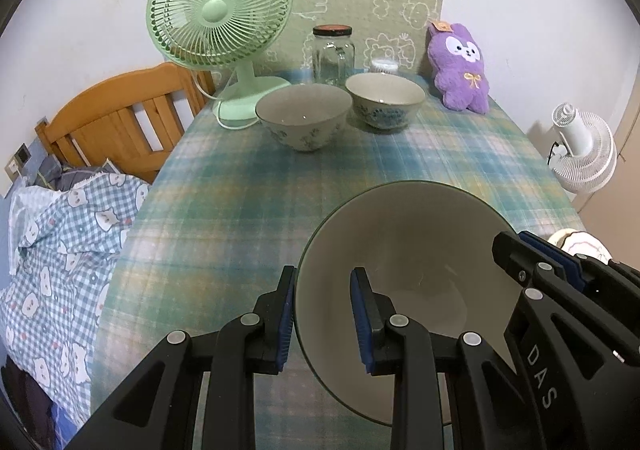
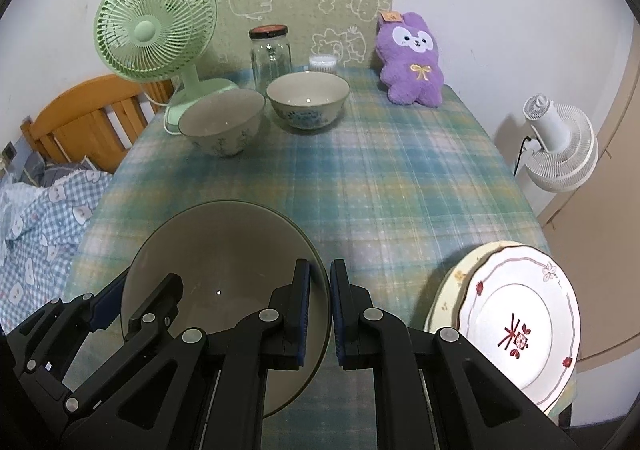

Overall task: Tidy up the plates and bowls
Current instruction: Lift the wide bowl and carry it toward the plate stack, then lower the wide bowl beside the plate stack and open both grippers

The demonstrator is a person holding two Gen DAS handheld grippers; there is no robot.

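We hold the big bowl (image 1: 404,250) between us; our left tongs (image 1: 323,324) are clamped on its left rim and our right tongs (image 2: 320,314) on its right rim; just right of the right tongs lie the stacked plates (image 2: 516,314), seemingly sorted; well ahead two small bowls (image 1: 302,116) (image 1: 385,100) stand side by side, not yet nested, so stacking remains.

green fan (image 1: 219,16), jar (image 1: 333,54), purple plush (image 1: 460,68)

Each black claw (image 1: 323,314) has blue-padded fingers (image 1: 362,320), silver rivets and white "DAS" lettering.
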